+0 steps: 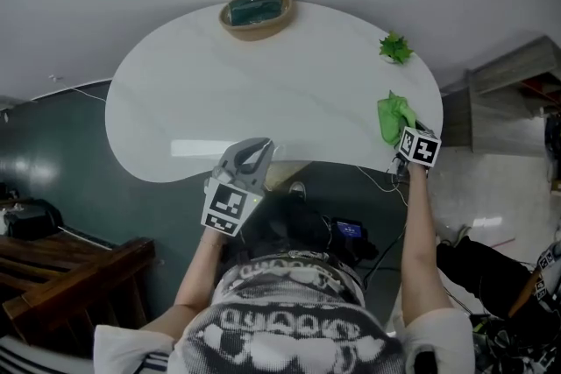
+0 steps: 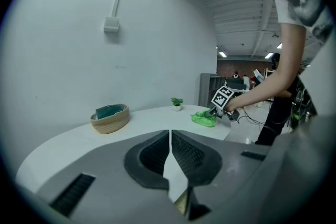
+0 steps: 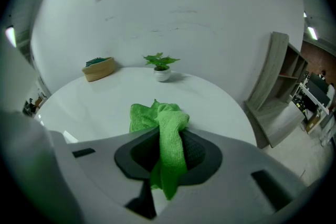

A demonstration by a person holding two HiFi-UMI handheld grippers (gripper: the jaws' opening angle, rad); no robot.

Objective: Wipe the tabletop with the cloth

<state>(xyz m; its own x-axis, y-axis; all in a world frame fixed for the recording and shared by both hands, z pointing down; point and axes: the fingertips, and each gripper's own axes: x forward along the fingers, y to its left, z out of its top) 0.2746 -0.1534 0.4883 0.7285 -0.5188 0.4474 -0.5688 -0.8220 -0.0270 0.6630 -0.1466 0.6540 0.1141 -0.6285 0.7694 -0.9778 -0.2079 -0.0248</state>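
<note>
A green cloth (image 1: 394, 116) lies bunched on the white oval tabletop (image 1: 263, 92) near its right front edge. My right gripper (image 1: 405, 136) is shut on the cloth (image 3: 167, 136), which runs between the jaws and spills forward onto the table. The left gripper view shows the same cloth (image 2: 203, 118) far across the table. My left gripper (image 1: 254, 155) hovers at the table's front edge, jaws shut with nothing between them (image 2: 170, 136).
A woven basket (image 1: 256, 11) with a dark teal item stands at the table's far side. A small potted plant (image 1: 395, 47) sits at the far right. A grey cabinet (image 3: 273, 81) stands right of the table. Cables and gear lie on the floor below.
</note>
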